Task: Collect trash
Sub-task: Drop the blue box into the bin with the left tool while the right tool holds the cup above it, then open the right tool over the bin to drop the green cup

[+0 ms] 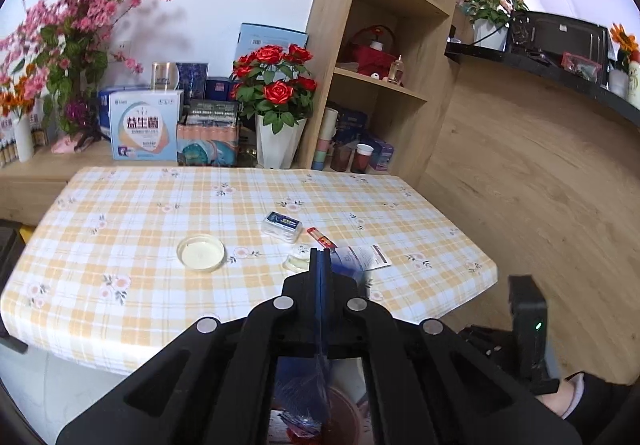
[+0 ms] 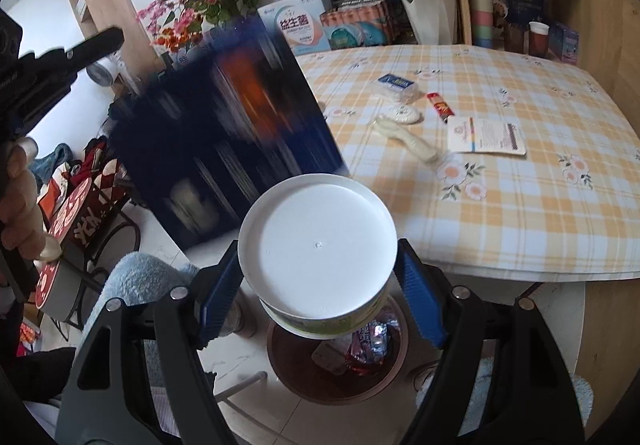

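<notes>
My right gripper (image 2: 318,245) is shut on a white round tub (image 2: 316,241), lid up, held above a brown bin (image 2: 336,385) that has wrappers in it. The left gripper (image 1: 320,251) is shut, its blue pads pressed together over the table's near edge. A large dark blue bag (image 2: 224,133) hangs blurred in the air beside the left gripper (image 2: 116,37), and I see no pad touching it. On the checked tablecloth (image 1: 140,205) lie a clear box (image 1: 281,226), a red stick packet (image 1: 320,238), a white printed sachet (image 1: 366,257), a clear wrapper (image 1: 296,263) and a round shallow lid (image 1: 200,253).
Flower pots and boxes (image 1: 144,129) crowd the ledge behind the table. A wooden shelf unit (image 1: 384,45) stands at the back right. A folding stool with red cloth (image 2: 80,217) and a blue towel (image 2: 136,277) sit on the floor left of the bin.
</notes>
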A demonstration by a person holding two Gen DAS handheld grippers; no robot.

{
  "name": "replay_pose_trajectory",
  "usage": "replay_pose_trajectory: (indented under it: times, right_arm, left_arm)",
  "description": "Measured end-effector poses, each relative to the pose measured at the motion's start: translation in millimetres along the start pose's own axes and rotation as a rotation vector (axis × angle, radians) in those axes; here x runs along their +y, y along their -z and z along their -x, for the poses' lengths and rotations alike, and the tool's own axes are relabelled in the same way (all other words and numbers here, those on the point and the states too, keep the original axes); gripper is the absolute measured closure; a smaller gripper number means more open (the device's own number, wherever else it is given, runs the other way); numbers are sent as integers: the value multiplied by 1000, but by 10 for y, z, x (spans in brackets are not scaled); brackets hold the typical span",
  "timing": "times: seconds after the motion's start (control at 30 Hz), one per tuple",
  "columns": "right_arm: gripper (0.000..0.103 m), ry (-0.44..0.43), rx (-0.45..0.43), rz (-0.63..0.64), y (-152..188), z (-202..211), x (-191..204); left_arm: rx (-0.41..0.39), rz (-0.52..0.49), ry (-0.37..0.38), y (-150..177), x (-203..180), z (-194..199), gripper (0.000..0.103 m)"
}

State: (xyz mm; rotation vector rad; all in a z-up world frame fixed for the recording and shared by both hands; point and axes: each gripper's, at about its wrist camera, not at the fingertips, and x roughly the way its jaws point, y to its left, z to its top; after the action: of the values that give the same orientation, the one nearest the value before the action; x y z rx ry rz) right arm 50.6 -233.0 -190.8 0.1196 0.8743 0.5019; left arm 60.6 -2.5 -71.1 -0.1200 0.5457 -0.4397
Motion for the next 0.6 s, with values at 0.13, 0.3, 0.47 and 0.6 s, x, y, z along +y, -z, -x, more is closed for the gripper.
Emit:
replay_pose_trajectory:
  times: [0.13, 0.3, 0.47, 0.6]
  right_arm:
    - [27, 24, 87, -10, 141, -232, 11]
    - [27, 2, 81, -34, 184, -261, -25]
    - [26, 2, 77, -41, 147, -269, -20]
    - [11, 54, 46, -49, 108, -200, -86]
  left_arm:
    - [25, 25, -6, 93, 84, -97, 103]
    - [22, 52, -36, 152, 226, -59, 103]
    - [12, 62, -62, 204, 279, -24, 103]
    - [18, 64, -73, 262, 307, -35, 103]
